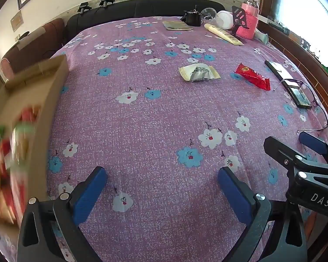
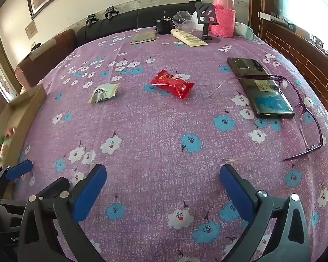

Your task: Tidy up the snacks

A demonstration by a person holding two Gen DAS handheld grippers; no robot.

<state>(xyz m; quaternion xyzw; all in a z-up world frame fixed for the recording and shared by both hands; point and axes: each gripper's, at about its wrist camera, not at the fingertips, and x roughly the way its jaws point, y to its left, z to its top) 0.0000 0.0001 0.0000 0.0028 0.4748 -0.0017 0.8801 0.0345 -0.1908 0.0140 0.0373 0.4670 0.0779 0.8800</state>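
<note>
At the far left a cardboard box is sitting on the tabletop, and some snacks, blurry red and green ones, are already lying inside it. That is likely where all the snacks are meant to go, so the box is waiting close to the left claw. The left claw is hanging just above the flowery cloth with its two blue fingers wide apart, holding nothing.

Moving right, a cream snack packet is lying flat in the middle of the cloth, well apart from the box. Next to it a red snack packet is resting too. These two are not yet put away.

The right claw is hovering low with its fingers wide apart as well, empty, maybe getting ready to reach for a packet.

Farther right a phone is lying under a pair of glasses. They are not snacks, so they are best left alone.
</note>
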